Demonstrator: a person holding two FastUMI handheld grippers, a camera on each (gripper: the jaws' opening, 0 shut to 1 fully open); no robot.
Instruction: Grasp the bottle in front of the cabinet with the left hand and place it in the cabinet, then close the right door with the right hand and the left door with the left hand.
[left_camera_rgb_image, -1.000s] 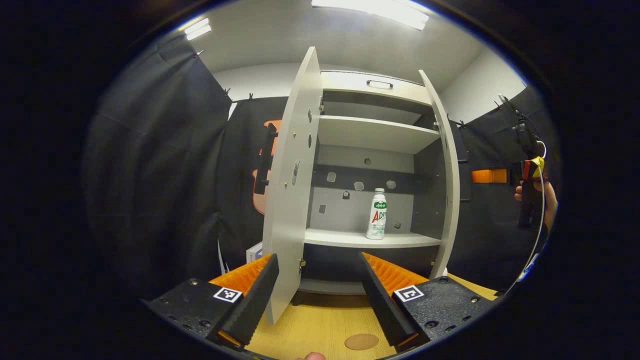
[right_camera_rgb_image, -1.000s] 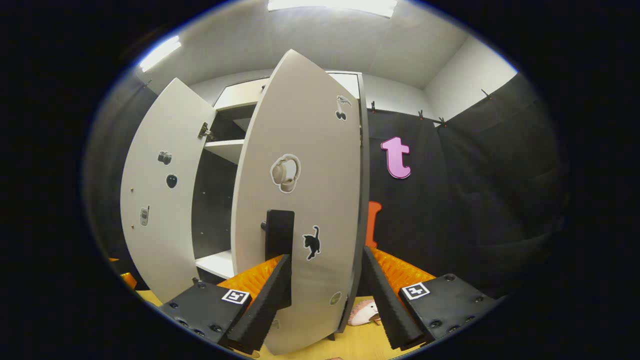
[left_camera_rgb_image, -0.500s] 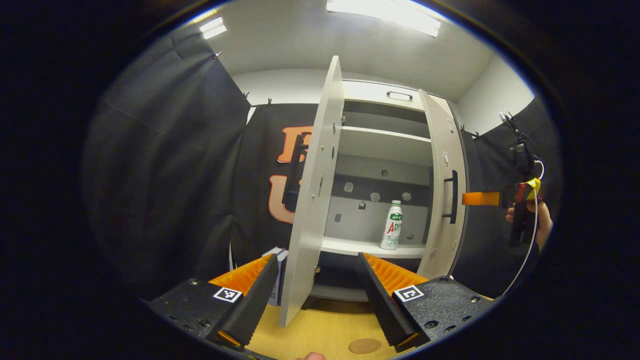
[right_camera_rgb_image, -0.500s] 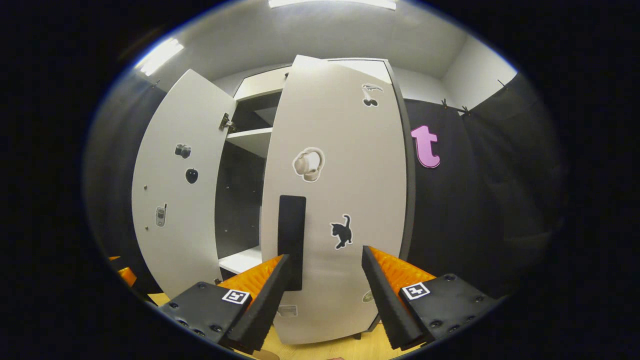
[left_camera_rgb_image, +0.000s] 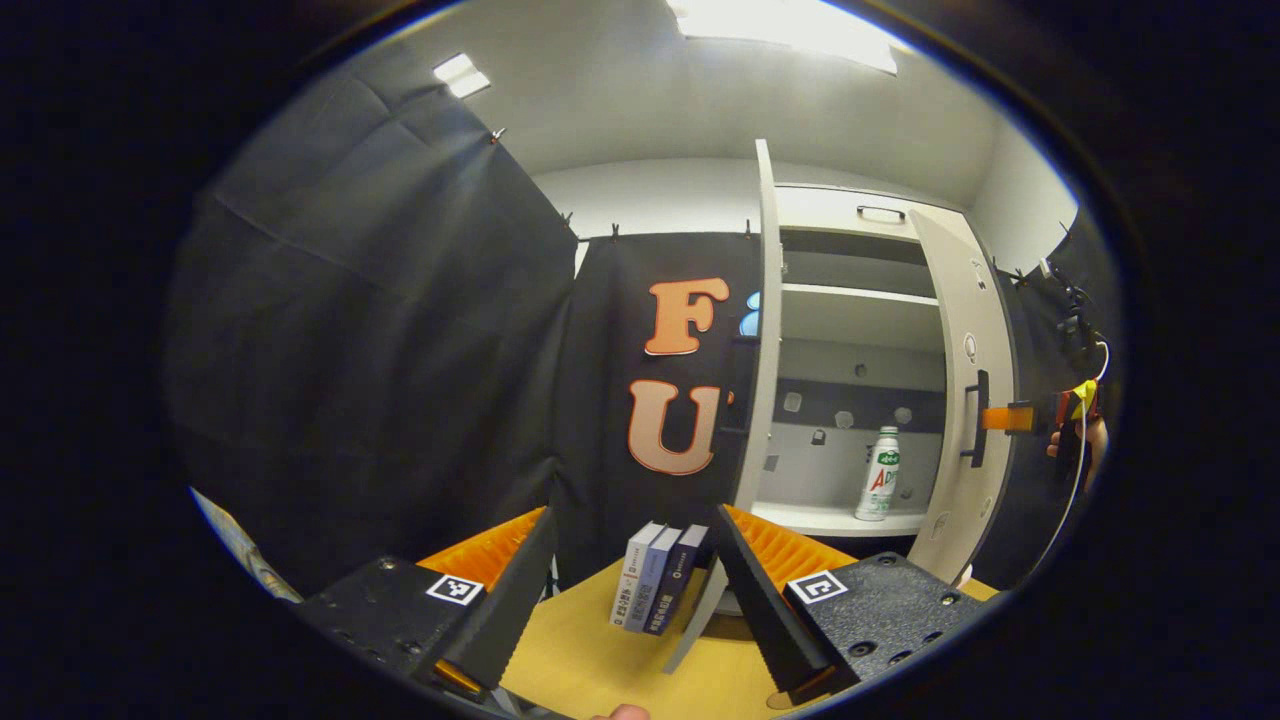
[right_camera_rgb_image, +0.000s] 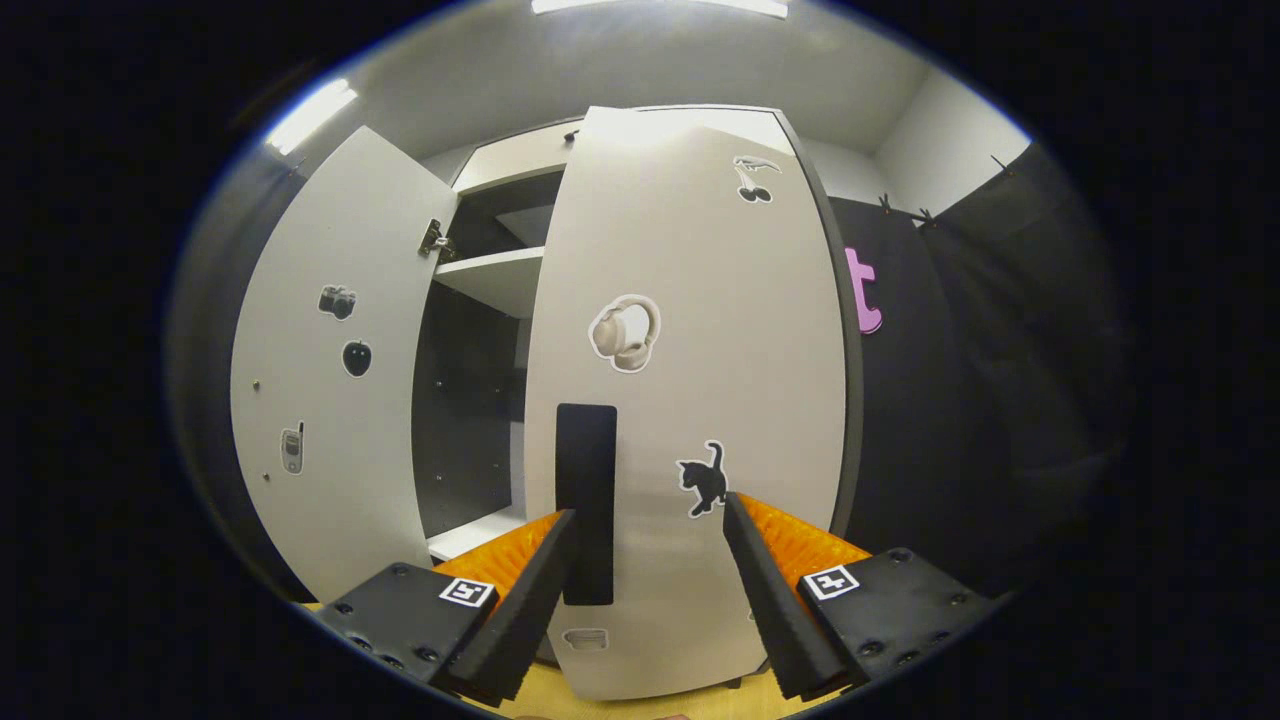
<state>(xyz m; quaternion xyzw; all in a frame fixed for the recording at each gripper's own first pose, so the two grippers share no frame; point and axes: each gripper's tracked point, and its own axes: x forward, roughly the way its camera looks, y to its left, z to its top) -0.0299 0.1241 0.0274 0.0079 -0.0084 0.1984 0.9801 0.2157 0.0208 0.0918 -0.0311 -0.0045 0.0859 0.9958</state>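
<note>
Facing the right door (right_camera_rgb_image: 690, 400), the open right gripper (right_camera_rgb_image: 648, 590) should push the stiff panel beside its handle (right_camera_rgb_image: 586, 500).

Bright ceiling lights (left_camera_rgb_image: 780, 22) glare overhead; sharp, edges fisheye-bent.

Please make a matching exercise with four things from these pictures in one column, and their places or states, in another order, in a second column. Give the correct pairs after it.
Things:
1. bottle
2. books
3. left door
4. right door

Places or states:
A. standing wide open
B. upright on the cabinet's lower shelf
C. nearly shut, the right gripper just before it
D. on the wooden table, beside the cabinet

Pairs: 1-B, 2-D, 3-A, 4-C
</note>
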